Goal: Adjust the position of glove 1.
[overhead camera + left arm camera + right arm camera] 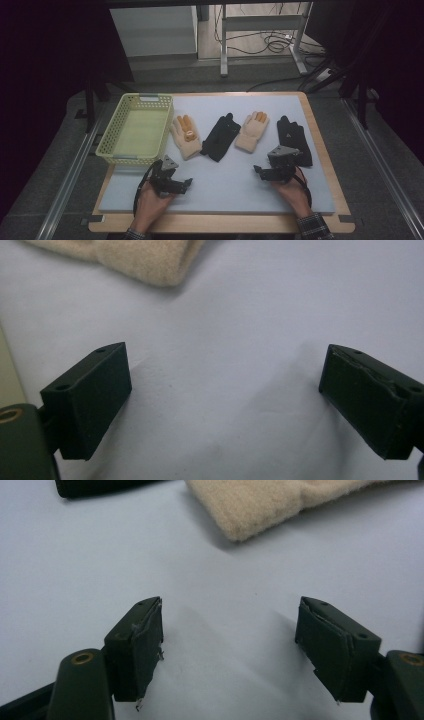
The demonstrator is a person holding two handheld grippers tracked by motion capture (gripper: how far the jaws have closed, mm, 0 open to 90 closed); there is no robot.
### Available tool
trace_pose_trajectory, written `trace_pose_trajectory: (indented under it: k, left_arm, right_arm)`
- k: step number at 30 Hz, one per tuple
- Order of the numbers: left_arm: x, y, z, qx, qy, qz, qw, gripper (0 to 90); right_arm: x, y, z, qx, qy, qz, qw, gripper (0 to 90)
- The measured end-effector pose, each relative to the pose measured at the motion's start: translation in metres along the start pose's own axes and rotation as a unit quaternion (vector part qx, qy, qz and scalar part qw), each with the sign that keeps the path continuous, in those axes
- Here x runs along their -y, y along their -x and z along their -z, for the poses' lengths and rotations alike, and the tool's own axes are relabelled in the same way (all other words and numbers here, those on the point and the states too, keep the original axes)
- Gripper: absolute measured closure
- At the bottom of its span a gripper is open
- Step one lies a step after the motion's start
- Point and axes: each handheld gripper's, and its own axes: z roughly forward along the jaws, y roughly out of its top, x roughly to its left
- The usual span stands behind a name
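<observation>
Four gloves lie in a row on the pale mat [225, 185]. From left to right they are a cream glove [185, 136], a black glove [221, 136], a second cream glove [251, 131] and a second black glove [294, 139]. My left gripper [184, 184] rests low on the mat below the left cream glove, open and empty. Its own view shows that glove's cuff [145, 260] ahead of the left gripper [225, 385]. My right gripper [259, 171] is open and empty below the right cream glove; its cuff [265, 502] lies ahead of the right gripper [230, 630].
A yellow-green plastic basket [116, 155], empty, stands at the mat's left edge beside the left cream glove. The wooden table edge [220, 223] runs along the front. A black glove's cuff [95, 486] shows at the top left of the right gripper view.
</observation>
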Motion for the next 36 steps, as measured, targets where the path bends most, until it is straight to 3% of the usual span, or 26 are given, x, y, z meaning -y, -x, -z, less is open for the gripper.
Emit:
trace_pose_trajectory:
  k: [16,29,36]
  left_arm:
    - [0.0,-0.001,0.0,0.002,0.0,0.003,1.0,6.5]
    - [0.0,-0.001,0.0,0.003,0.0,0.003,1.0,6.5]
    - [0.0,-0.001,0.0,0.002,0.0,0.003,1.0,6.5]
  right_arm:
    - [-0.001,0.0,-0.001,0.008,-0.006,-0.001,0.9999,19.6]
    - [-0.003,0.0,-0.001,0.005,-0.01,-0.003,0.9999,22.4]
    - [-0.014,-0.004,0.0,-0.011,-0.002,-0.003,0.9999,25.7]
